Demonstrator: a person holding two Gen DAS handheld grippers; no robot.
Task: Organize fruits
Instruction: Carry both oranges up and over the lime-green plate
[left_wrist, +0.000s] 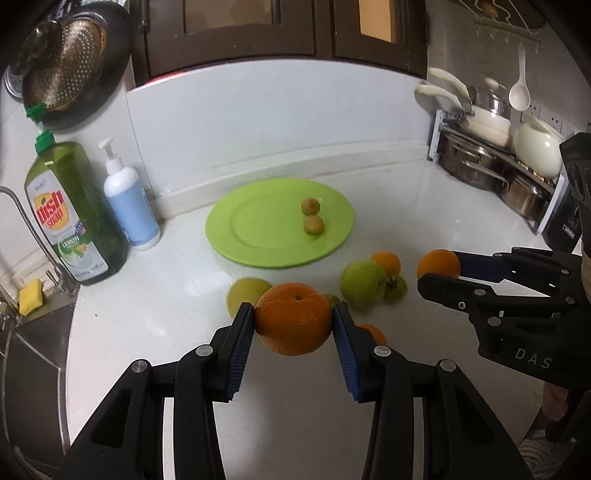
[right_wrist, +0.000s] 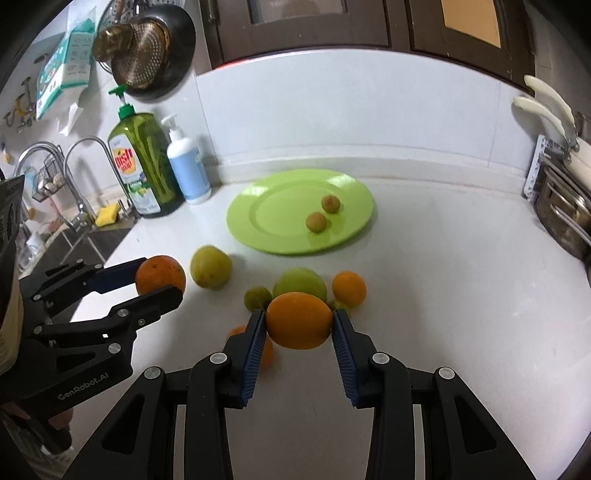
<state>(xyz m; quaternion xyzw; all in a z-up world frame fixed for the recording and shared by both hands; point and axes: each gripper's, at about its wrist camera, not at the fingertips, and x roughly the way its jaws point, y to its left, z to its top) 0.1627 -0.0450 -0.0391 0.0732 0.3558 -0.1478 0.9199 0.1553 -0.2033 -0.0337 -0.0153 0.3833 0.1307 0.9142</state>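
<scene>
Left hand-held gripper clamps an orange; right hand-held gripper clamps another orange; both short of the plate, bare desk beside

My left tool is matte black plastic, built of angular linked arms with triangular cut-outs and round silver rivets at the joints. Its fingers carry blue ribbed pads on their inner faces. My right tool is the same make: black links, silver pins, blue ridged pads. Seen from the side, the left one's body bears white lettering "GenRobot.AI", and the right one's shows "DAS" in pale letters. A bit of bare skin of my right hand shows below the black housing.
</scene>
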